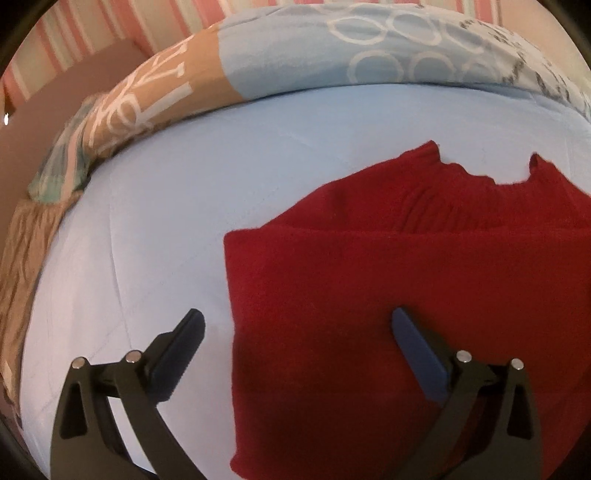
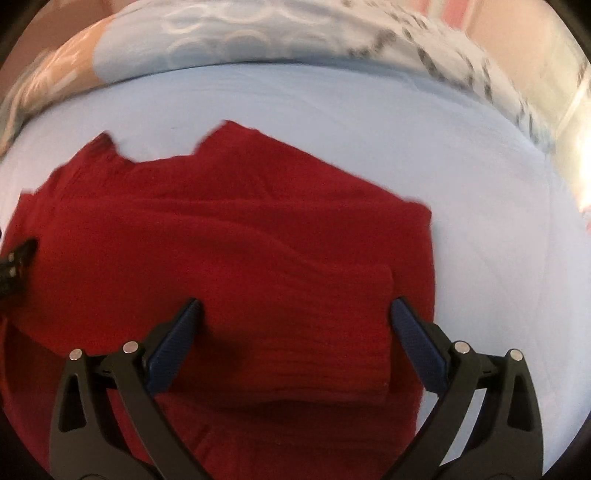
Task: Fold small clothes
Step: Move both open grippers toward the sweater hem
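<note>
A small red knit sweater [image 1: 388,280] lies partly folded on a light blue bed sheet [image 1: 155,206]. Its neck opening is at the far end and its sleeves are folded across the body. My left gripper [image 1: 297,321] is open and empty over the sweater's left edge, one finger over the sheet and one over the red cloth. In the right wrist view the sweater [image 2: 229,236] fills the middle. My right gripper [image 2: 295,310] is open and empty, its fingers straddling a folded ribbed sleeve cuff [image 2: 314,354]. The left gripper's tip [image 2: 18,258] shows at the left edge.
A rolled duvet [image 1: 332,55] in blue, tan and white patterns lies along the far side of the bed. A pink striped wall [image 1: 74,33] is behind it. Bare sheet [image 2: 498,258] lies right of the sweater.
</note>
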